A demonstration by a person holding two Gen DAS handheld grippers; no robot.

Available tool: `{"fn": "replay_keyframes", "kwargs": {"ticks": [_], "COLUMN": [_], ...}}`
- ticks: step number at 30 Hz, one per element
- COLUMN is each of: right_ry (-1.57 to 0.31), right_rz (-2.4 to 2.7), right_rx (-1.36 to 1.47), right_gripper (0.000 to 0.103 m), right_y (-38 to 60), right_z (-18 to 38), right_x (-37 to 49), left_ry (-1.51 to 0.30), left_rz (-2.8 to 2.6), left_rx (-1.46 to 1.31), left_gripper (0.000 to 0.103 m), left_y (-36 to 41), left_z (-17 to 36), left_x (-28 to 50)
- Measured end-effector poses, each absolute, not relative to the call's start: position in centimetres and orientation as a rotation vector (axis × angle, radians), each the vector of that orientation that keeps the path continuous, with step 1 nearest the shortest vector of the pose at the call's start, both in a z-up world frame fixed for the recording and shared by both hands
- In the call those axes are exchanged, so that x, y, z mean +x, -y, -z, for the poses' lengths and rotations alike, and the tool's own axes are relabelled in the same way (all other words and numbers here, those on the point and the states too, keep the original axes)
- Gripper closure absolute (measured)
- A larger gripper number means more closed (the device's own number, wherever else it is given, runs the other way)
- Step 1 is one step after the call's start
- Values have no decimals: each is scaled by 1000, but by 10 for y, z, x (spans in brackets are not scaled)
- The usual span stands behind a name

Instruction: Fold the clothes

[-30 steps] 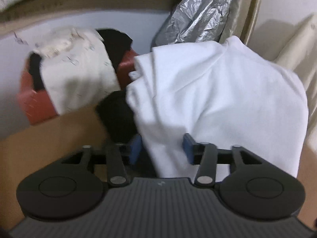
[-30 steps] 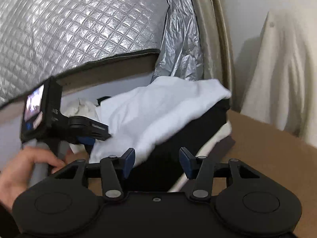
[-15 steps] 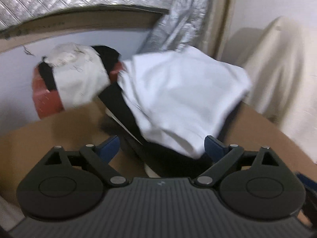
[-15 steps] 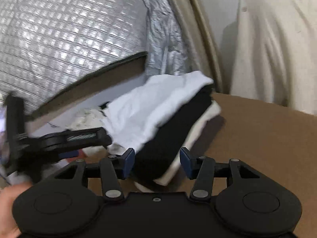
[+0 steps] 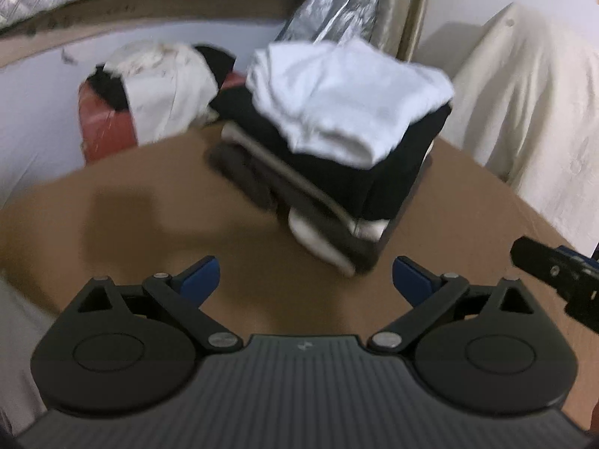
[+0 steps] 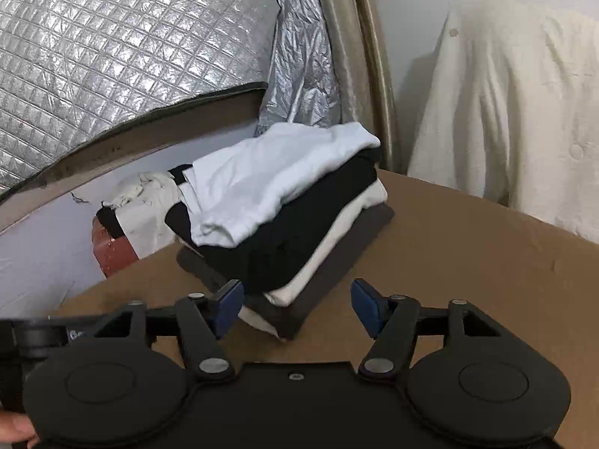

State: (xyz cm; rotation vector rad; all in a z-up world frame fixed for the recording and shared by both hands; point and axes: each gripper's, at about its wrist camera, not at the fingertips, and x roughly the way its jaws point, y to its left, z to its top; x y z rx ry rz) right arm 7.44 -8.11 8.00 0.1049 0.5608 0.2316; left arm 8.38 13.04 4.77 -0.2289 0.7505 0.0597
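The left gripper (image 5: 305, 277) and right gripper (image 6: 295, 305), jaws just spread and empty, hover just short of the stack (image 5: 329, 172) ahead, whose white shirt (image 6: 269, 183) sits loosely on top and could slide off if nudged.

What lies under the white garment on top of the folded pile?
Under the white garment sit a black garment, then a cream one and a dark layer on the brown surface. Their covered middles stay unseen.
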Motion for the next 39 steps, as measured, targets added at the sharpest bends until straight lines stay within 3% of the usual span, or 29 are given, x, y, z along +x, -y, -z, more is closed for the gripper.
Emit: {"fn": "replay_keyframes", "kwargs": {"ticks": [1,2,7,13,19,39], "right_ry": [-565,-567,-540,-546,-551,-606], "right_rz": [-223,-217,-206,-165,-117,-97], "right_rx": [103,97,51,31,56,87], "right_gripper": [16,12,5,5,0,0], "right_y": [79,77,70,70,72,69], "right_z": [-78,-76,-79,-84,-84,-69], "right_x": [71,67,48,40,38,36], "left_ry": [-759,-758,-757,-769,-807,-820], "left_rz": [-61,-67,-96,-97,-73,-111], "left_rx": [-227,-228,-293,-168,-151,-72], "left_gripper": [3,3,0,0,0,0], "left_y": [-129,-129,-129,-115,-106,-97], "left_z": [-47,-48,-53,-58,-57,-51], "left_x": [84,84,79,78,78,82]}}
